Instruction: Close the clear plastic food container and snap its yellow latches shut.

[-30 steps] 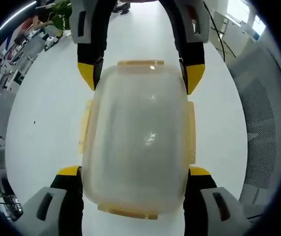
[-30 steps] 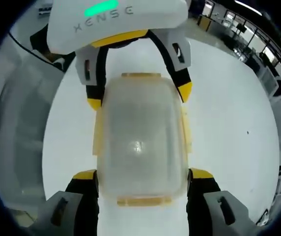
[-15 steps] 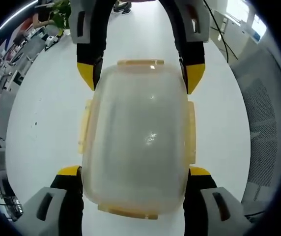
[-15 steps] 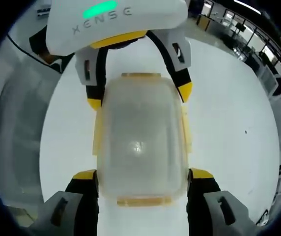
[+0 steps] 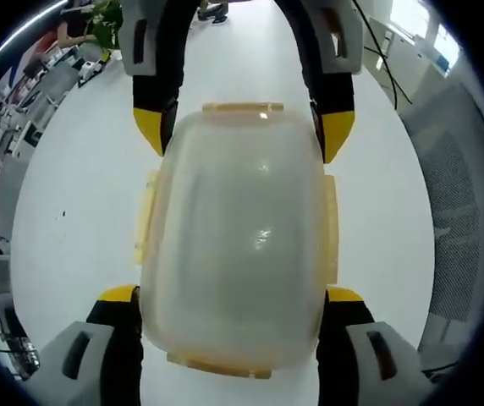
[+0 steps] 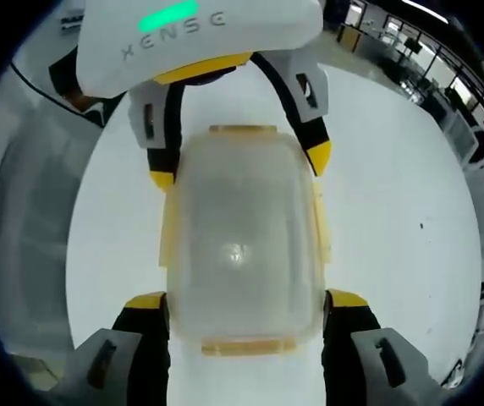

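The clear plastic container (image 5: 238,237) lies on a white table (image 5: 64,194), its lid on top. Pale yellow latches (image 5: 330,228) run along its long sides, and one sits at each end. My left gripper (image 5: 232,294) has its yellow-tipped jaws pressed against both sides of the near end. My right gripper (image 5: 242,131) comes in from the top and clamps the far end the same way. In the right gripper view the container (image 6: 242,245) sits between my right gripper (image 6: 246,299) at the bottom and my left gripper (image 6: 238,165) at the top. Whether the latches are snapped I cannot tell.
A grey perforated panel (image 5: 453,194) stands beside the table, also visible as the panel (image 6: 22,228) in the right gripper view. A green plant (image 5: 107,30) and office desks (image 6: 470,101) lie farther off. Bare white table surrounds the container.
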`<state>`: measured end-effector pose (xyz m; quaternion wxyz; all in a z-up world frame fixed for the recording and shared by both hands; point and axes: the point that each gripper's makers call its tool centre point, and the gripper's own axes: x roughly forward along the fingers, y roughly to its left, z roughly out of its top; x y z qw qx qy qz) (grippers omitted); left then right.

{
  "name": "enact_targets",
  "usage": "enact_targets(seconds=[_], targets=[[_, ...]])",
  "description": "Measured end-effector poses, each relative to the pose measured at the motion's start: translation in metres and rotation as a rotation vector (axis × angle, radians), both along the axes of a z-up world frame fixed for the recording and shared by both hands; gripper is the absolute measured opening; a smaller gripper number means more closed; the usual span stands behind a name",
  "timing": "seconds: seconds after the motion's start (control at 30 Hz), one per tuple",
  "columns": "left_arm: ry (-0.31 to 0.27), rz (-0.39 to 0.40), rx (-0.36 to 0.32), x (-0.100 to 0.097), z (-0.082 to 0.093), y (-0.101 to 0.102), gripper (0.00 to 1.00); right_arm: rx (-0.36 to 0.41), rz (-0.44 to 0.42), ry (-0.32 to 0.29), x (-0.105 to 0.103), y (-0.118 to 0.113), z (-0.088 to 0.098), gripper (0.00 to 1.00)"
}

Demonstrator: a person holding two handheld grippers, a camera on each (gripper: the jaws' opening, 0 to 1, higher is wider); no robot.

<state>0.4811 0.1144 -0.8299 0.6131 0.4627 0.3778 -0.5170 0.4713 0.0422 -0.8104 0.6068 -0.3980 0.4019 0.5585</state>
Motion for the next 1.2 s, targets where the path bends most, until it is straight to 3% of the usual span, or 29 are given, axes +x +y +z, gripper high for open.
enact_targets(seconds=[0.07,0.17,0.7,0.93,1.2], targets=[[-0.051,-0.052,0.058,0.001,-0.002,0.003,0.87,0.003,-0.005,-0.001,0.0,0.001,0.0,0.74],[-0.012,-0.01,0.025,0.001,0.0,0.0,0.87,0.006,-0.001,0.0,-0.001,0.001,0.0,0.74],[-0.025,-0.035,0.035,0.0,-0.001,0.004,0.87,0.026,-0.018,-0.006,-0.003,0.002,0.001,0.75],[-0.016,-0.022,0.012,-0.001,0.004,0.004,0.87,0.022,-0.046,-0.027,-0.003,0.0,0.003,0.79],[-0.012,0.051,-0.048,-0.001,0.013,0.004,0.96,0.064,-0.072,-0.064,-0.005,-0.002,0.012,0.83]])
